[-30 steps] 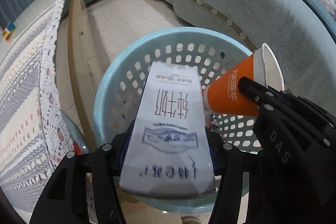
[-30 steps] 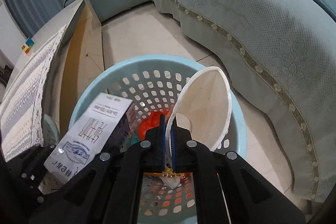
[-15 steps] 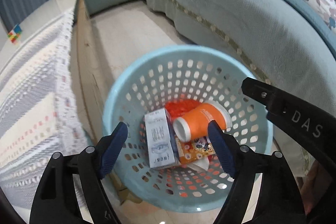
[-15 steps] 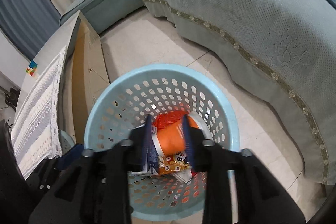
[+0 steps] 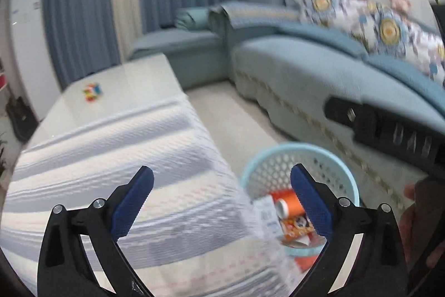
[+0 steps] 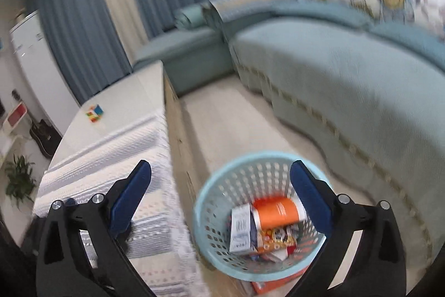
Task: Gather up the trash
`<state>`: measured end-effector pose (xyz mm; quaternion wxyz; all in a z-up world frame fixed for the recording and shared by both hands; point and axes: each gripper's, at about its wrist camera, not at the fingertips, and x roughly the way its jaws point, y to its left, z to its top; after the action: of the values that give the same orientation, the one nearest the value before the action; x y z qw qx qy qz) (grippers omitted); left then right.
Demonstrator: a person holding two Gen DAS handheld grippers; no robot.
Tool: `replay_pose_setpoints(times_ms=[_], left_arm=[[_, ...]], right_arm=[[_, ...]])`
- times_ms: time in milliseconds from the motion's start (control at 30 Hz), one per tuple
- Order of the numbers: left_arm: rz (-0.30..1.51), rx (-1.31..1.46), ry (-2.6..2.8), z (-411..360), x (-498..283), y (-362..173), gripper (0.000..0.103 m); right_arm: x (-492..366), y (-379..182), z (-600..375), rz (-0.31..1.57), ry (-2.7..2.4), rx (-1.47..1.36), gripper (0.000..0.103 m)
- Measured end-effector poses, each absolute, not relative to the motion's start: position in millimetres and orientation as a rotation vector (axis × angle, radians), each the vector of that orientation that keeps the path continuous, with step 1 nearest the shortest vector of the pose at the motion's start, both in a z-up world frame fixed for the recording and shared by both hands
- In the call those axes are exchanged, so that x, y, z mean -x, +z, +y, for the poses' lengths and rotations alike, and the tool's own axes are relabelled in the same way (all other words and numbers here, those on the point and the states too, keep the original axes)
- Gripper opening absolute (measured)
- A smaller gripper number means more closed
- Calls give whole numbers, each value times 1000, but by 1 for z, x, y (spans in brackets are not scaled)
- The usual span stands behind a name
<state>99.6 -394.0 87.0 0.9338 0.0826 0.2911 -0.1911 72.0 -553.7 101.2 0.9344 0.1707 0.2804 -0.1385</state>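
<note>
We see both claws spread wide and empty — the left claw (image 5: 221, 196) above the cloth-covered surface (image 5: 116, 157), the right claw (image 6: 219, 192) above the basket (image 6: 211, 249). Inside it lie an orange cup (image 6: 278, 210) and a white carton (image 6: 241, 230). The left view alone shows "DAS" on the other claw; the carton's print is unreadable.

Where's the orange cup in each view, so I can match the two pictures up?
Left wrist: the orange cup lies low and right of centre, in the basket, partly behind the left tool's right finger.
Right wrist: the cup lies low and right of centre, on its side in the basket, between the right tool's fingers.
Shared landmark: the colourful cube on the table, upper left in both.
</note>
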Motion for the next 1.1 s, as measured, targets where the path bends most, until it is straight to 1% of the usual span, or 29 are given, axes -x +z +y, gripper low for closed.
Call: replay_pose_setpoints(times_ms=[133, 233, 300, 467, 533, 633, 733, 867, 1100], left_arm=[[576, -122, -362, -331, -79, 115, 95], [552, -150, -346, -296, -62, 119, 96], [521, -149, -339, -265, -43, 115, 95], [566, -86, -332, -202, -15, 104, 96], [546, -86, -338, -182, -3, 100, 96], [520, -140, -323, -169, 8, 84, 96], [553, -137, -389, -174, 11, 66, 95], [640, -126, -499, -192, 17, 46, 95], [569, -164, -530, -187, 40, 47, 95]], right_arm=[[-49, 129, -511, 505, -308, -288, 95], [-20, 138, -483, 436, -309, -303, 95], [-3, 133, -470, 432, -312, -297, 95], [37, 107, -444, 477, -349, -341, 95], [50, 94, -432, 512, -357, -363, 95], [70, 76, -408, 520, -435, -298, 95], [83, 68, -395, 518, -475, -251, 95], [99, 61, -383, 511, -524, -217, 95], [99, 54, -379, 521, -526, -188, 95]])
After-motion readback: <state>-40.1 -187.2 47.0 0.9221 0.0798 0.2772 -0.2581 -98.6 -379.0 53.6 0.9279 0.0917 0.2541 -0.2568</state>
